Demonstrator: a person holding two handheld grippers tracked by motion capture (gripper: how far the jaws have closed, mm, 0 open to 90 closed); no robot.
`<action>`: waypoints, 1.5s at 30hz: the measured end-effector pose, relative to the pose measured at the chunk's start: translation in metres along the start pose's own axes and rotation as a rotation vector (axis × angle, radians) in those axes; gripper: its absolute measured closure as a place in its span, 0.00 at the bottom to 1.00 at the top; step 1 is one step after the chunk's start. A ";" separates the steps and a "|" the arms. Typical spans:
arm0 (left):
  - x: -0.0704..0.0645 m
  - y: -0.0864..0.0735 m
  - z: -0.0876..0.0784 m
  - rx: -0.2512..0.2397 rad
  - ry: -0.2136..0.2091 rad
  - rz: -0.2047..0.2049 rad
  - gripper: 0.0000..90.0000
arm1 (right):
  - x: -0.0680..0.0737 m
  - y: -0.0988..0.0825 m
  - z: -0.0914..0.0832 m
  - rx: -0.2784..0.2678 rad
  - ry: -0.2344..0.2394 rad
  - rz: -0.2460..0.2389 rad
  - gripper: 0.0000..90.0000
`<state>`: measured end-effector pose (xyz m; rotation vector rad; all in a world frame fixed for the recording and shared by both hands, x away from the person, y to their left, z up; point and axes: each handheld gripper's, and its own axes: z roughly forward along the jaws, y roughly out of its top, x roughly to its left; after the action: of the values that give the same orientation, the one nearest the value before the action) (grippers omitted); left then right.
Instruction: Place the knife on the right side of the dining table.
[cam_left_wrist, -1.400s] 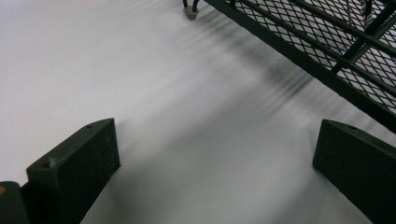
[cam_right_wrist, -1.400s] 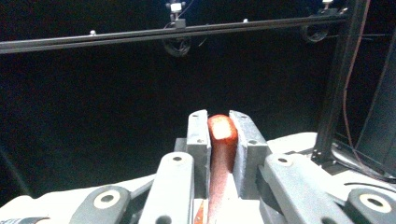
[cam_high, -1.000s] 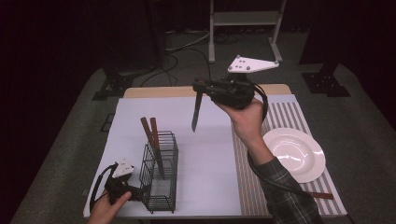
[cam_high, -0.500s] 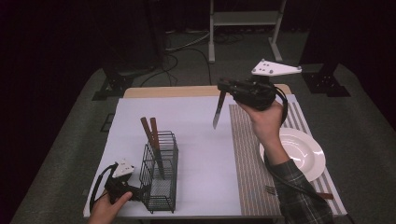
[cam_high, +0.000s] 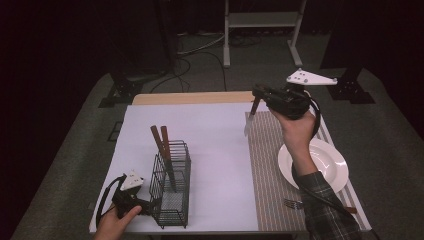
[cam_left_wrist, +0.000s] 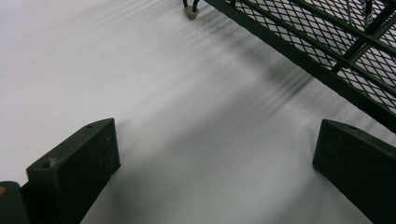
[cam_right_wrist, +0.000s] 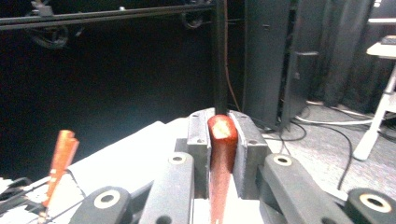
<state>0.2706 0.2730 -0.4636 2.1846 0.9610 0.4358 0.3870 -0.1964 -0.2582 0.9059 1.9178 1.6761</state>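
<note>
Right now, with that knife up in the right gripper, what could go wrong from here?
The right gripper pinches the knife by its wooden handle alone, blade hanging down over the striped placemat; it might swing or slip as it is set down. The plate lies close by, so the blade could knock it. The left gripper sits open against the wire caddy, which could shift if nudged.

White plate (cam_high: 320, 165) on striped placemat (cam_high: 267, 170), fork (cam_high: 292, 203) beside it, white stand (cam_high: 262, 20) behind table (cam_high: 190, 97)
</note>
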 end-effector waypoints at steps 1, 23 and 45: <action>0.000 0.000 0.000 0.000 0.000 0.000 0.00 | -0.003 -0.002 0.000 0.002 -0.013 0.000 0.88; 0.000 0.000 0.000 -0.001 0.000 0.000 0.00 | -0.071 -0.048 0.003 0.015 -0.244 0.095 0.87; 0.000 0.000 0.000 -0.001 0.001 -0.001 0.00 | -0.092 -0.075 0.006 0.021 -0.291 0.190 0.87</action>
<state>0.2705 0.2728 -0.4638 2.1837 0.9618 0.4367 0.4407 -0.2619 -0.3417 1.2977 1.7010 1.5274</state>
